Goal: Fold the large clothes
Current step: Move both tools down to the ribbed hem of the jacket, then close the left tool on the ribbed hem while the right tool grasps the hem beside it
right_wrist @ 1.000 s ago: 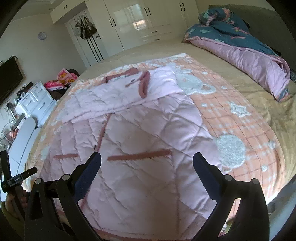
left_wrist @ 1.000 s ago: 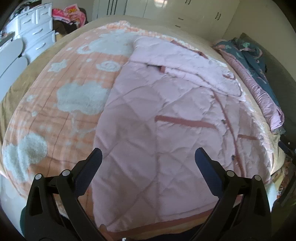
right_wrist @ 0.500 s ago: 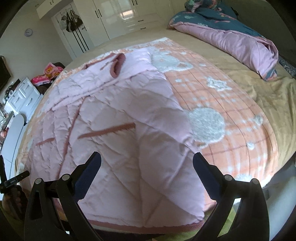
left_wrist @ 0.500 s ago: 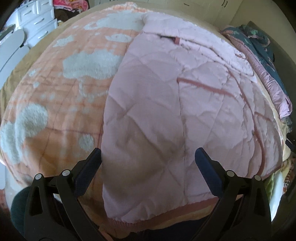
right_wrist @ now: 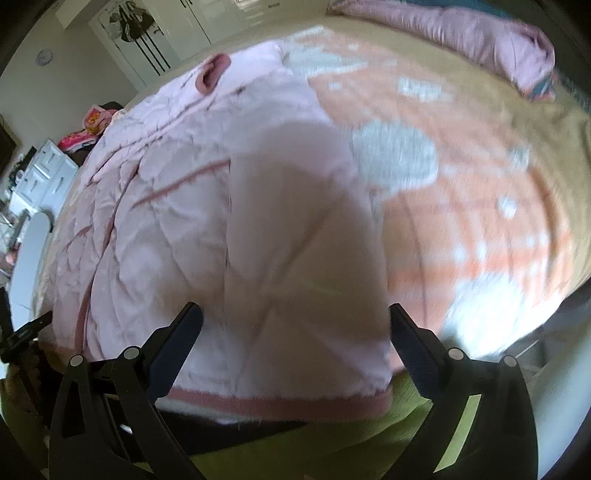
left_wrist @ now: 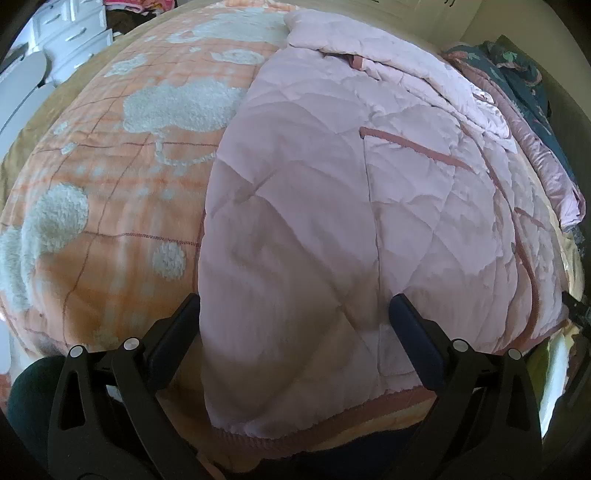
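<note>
Bedroom w/ a big bed [left_wrist: 22, 147] taking up most of both views, tan sheet showing at the edges. White drawers [left_wrist: 74, 33] are standing far left. An orange blanket [left_wrist: 122, 206] w/ fluffy white patches is lying across the bed. On top of it a pink quilted jacket [left_wrist: 295, 229] is lying flat, darker pink hem at the near edge of the bed, collar at the far end. Left gripper [left_wrist: 295, 317] is hovering over the jacket's near left corner, jaws wide apart, nothing between them. Right gripper [right_wrist: 295, 321] is hovering over the near right corner, jaws also apart; that view is blurry. A rumpled pink and teal duvet [right_wrist: 480, 48] is sitting far right.
</note>
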The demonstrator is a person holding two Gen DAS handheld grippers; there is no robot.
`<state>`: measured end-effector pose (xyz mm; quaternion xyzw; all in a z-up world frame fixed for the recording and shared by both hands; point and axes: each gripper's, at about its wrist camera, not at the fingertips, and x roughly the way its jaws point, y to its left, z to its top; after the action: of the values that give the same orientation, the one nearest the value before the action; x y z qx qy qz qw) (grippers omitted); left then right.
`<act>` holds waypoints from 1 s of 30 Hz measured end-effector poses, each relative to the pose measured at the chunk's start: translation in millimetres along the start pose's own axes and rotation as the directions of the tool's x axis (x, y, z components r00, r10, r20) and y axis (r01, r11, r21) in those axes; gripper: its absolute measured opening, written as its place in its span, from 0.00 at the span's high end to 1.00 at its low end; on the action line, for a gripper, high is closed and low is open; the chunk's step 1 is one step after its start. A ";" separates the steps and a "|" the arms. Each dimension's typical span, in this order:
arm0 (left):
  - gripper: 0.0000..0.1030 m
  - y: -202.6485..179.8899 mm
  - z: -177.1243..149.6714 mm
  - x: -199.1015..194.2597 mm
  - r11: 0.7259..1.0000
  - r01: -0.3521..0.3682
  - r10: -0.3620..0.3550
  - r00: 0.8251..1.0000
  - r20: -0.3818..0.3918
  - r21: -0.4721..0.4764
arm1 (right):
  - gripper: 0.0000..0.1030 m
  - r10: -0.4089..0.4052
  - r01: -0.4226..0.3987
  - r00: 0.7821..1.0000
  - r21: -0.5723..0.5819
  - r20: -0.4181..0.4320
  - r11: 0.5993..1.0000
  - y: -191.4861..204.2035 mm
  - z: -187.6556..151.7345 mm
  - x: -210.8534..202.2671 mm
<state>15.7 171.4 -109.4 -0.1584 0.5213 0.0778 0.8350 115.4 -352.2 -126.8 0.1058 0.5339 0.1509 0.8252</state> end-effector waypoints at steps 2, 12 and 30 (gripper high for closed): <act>0.09 -1.8 -0.1 1.1 1.000 -0.002 0.002 1.000 -0.001 0.005 | 0.04 0.037 -0.036 0.999 0.021 -0.013 0.999 -4.1 -7.7 3.2; 0.09 -0.7 -3.6 0.6 1.000 -0.002 0.002 1.000 -0.010 0.014 | 0.52 0.176 -0.176 0.984 -0.009 0.014 0.984 7.7 -26.3 -6.9; 0.87 -16.0 2.7 -15.0 0.994 0.089 -0.094 0.991 0.092 0.061 | 0.70 0.319 -0.318 0.947 -0.051 0.025 0.947 64.9 -4.2 17.5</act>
<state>16.1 157.9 -91.9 -0.1545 0.4752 0.0320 0.8656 109.5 -285.3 -121.6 0.1740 0.4925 0.2927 0.8010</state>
